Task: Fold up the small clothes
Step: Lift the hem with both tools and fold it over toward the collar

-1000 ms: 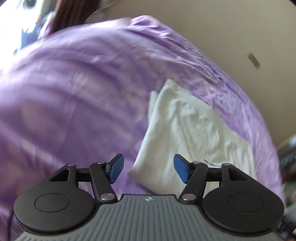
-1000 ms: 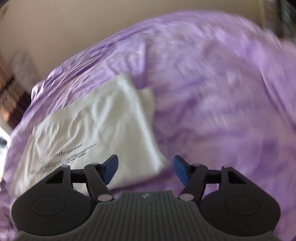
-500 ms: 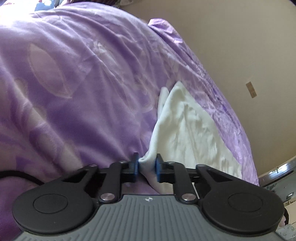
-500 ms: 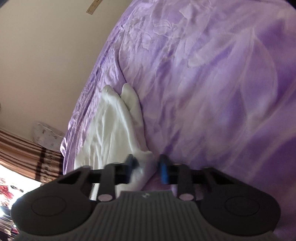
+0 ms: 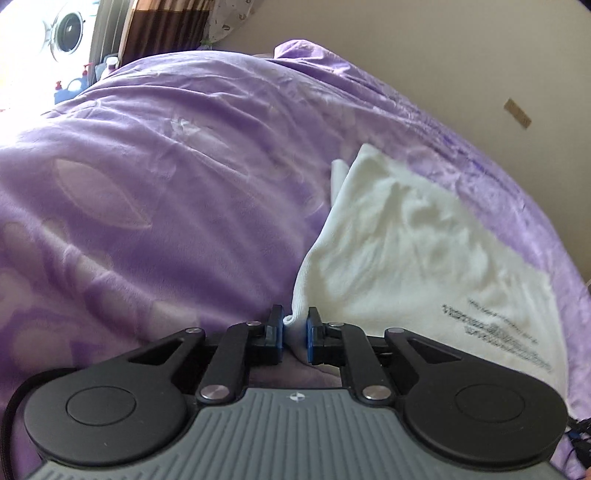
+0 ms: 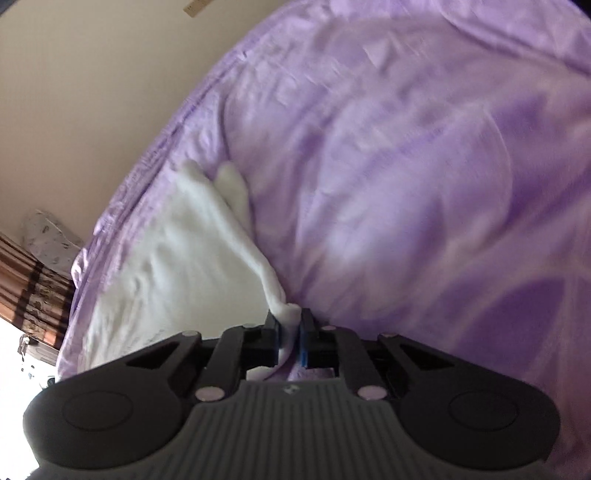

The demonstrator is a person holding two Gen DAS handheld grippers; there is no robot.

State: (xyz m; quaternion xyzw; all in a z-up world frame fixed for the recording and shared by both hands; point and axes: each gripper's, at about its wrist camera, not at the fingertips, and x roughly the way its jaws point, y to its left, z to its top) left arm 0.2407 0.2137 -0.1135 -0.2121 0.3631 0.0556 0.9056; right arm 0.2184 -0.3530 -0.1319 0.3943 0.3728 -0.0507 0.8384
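Left wrist view: the left gripper (image 5: 294, 334) fills the lower foreground, its jaws drawn together on a corner of the white garment (image 5: 417, 254), which bunches into a small knot between the blue pads (image 5: 309, 338). From that pinched corner the garment rises and spreads away to the right, its left edge running up toward a folded point farther off. Dark printed lettering (image 5: 495, 332), too blurred to read, lies on the cloth near its right edge. The garment rests on a purple bedspread (image 5: 166, 206) with a pale leaf pattern, which covers the bed on all sides of it. Beyond the bed stand a beige wall (image 5: 461, 51) bearing a small tan plate (image 5: 517, 113), a brown curtain (image 5: 159, 26) and some bottles (image 5: 70, 86) by a bright window.

Right wrist view: the right gripper (image 6: 289, 341) likewise has its jaws clamped on another corner of the white garment (image 6: 177, 266); a twist of cloth stands up just above the blue pads (image 6: 303, 345). The garment stretches away to the left and ends in two rounded tips. The purple bedspread (image 6: 406, 184) lies around it, blurred; the beige wall (image 6: 92, 92) and a striped curtain (image 6: 33, 295) lie farther off.
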